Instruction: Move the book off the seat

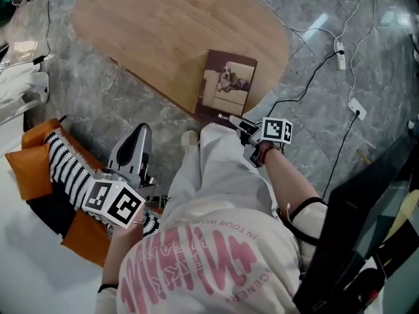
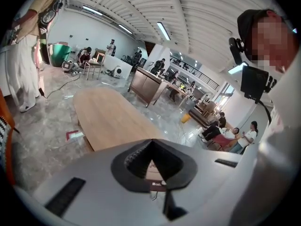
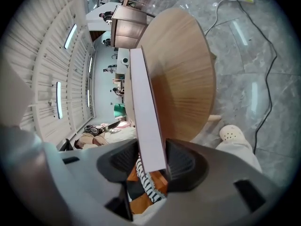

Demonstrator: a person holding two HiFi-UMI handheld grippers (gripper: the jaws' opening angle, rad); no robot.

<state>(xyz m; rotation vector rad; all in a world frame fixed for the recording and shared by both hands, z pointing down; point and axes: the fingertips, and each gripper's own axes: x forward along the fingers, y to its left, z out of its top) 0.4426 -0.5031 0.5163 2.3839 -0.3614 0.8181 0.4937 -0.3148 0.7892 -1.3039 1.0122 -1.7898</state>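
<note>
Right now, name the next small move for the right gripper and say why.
Probably lower the book the last bit so it lies flat on the wooden table. The right gripper has its fingers clamped on the book's near edge. Most of the cover is already over the tabletop, but I cannot tell whether it rests there yet.
</note>
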